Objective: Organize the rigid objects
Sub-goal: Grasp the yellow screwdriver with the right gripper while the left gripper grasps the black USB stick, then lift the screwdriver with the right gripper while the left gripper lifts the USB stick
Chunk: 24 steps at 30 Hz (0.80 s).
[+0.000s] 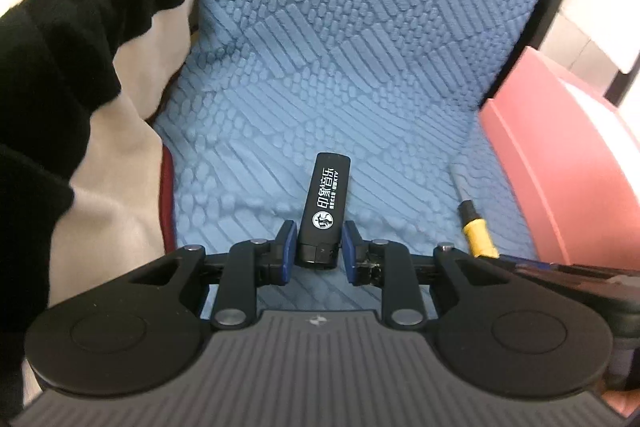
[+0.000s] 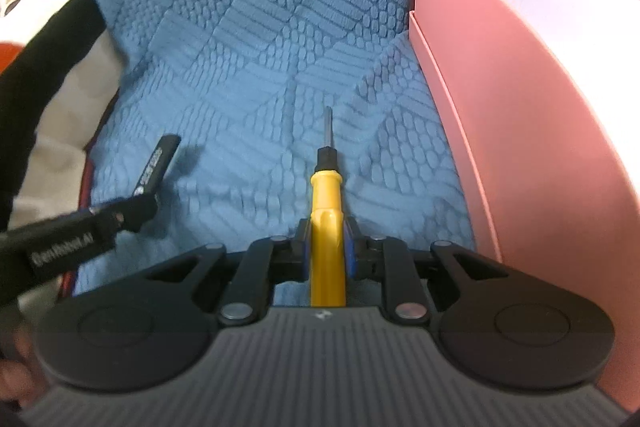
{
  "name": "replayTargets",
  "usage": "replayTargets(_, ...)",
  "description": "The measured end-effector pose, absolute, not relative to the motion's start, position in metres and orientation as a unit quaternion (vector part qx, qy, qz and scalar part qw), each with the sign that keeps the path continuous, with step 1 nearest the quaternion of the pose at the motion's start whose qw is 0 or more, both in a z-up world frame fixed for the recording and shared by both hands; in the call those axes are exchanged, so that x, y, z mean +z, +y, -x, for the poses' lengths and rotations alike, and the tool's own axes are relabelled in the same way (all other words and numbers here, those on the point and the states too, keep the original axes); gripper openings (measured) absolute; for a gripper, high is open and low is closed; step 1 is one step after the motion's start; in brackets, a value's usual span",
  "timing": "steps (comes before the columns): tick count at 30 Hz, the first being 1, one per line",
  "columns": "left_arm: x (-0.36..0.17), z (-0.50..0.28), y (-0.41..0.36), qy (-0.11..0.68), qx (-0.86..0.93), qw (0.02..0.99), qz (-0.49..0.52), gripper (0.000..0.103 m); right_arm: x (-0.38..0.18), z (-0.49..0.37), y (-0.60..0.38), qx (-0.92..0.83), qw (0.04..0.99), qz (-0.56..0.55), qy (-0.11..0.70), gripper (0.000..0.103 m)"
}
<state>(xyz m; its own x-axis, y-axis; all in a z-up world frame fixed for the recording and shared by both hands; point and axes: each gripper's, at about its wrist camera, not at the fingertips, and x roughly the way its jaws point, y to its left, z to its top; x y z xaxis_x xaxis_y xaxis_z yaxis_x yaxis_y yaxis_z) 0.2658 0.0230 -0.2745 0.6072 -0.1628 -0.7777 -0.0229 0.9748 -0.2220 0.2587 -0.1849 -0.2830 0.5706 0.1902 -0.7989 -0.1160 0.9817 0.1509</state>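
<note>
A black lighter (image 1: 325, 205) with white print sits between the blue pads of my left gripper (image 1: 318, 247), which is shut on its near end, over a blue textured cushion (image 1: 340, 47). From the right wrist view the lighter (image 2: 157, 163) is lifted off the cushion. My right gripper (image 2: 327, 247) is shut on the yellow handle of a screwdriver (image 2: 326, 203), whose shaft points away. The screwdriver's tip end (image 1: 476, 227) shows at right in the left wrist view.
A pink open box (image 2: 520, 99) stands right of the cushion; it also shows in the left wrist view (image 1: 560, 155). A black, white and red blanket (image 1: 80, 47) lies piled at the left.
</note>
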Motion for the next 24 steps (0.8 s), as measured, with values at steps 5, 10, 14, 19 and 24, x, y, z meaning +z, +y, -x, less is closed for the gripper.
replayTargets(5,-0.271,-0.251,0.013,0.444,-0.046,0.888,0.115,0.029,-0.276,-0.232,-0.188,0.096,0.887,-0.014,0.452,0.020)
replayTargets(10,-0.270,-0.233,0.008,0.446,-0.047,0.885,0.129,0.029,-0.275,-0.204,-0.191,0.120,0.883,-0.003,0.454,0.020)
replayTargets(14,-0.272,-0.216,0.010,0.452,-0.044,0.879,0.145,0.029,-0.277,-0.190,-0.192,0.124,0.882,0.007,0.455,0.020)
replayTargets(19,-0.274,-0.211,0.007,0.458,-0.041,0.875,0.150,0.029,-0.278,-0.190,-0.196,0.120,0.880,0.000,0.460,0.020)
replayTargets(24,-0.277,-0.206,0.008,0.467,-0.044,0.870,0.155,0.029,-0.281,-0.190,-0.198,0.120,0.875,-0.003,0.468,0.021)
